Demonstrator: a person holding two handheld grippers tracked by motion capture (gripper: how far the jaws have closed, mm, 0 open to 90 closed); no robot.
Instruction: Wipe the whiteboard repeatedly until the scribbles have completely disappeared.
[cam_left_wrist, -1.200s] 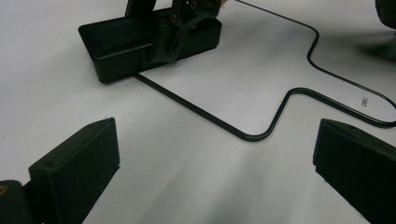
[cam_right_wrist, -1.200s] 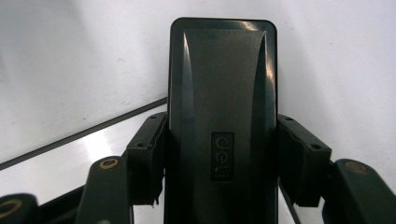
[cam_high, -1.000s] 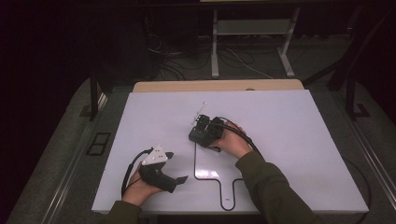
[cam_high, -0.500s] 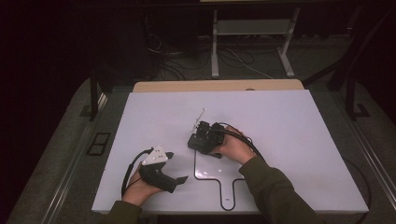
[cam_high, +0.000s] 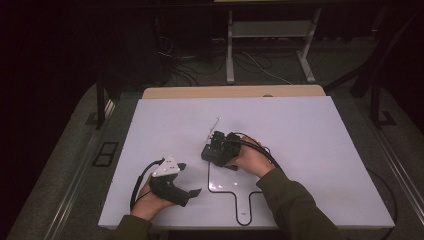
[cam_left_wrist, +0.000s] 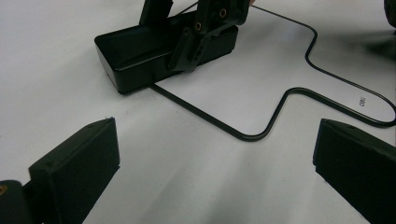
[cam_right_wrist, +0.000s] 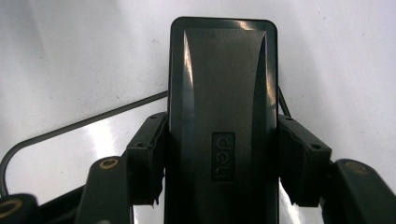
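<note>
Right gripper (cam_right_wrist: 219, 163) is clamped on the long sides of a black case (cam_right_wrist: 223, 102) lying flat mid-bench (cam_high: 310, 130) — long axis running straight ahead of it — while the left gripper (cam_left_wrist: 215, 168), jaws wide apart and empty, waits well apart nearer the person.

one black box (cam_high: 214, 151), one white table (cam_high: 310, 140), two grippers, left gripper (cam_high: 184, 181), right gripper (cam_high: 216, 146)

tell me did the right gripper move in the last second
Yes. The right gripper, shut on the black box, came toward the person, reaching the black outline.
</note>
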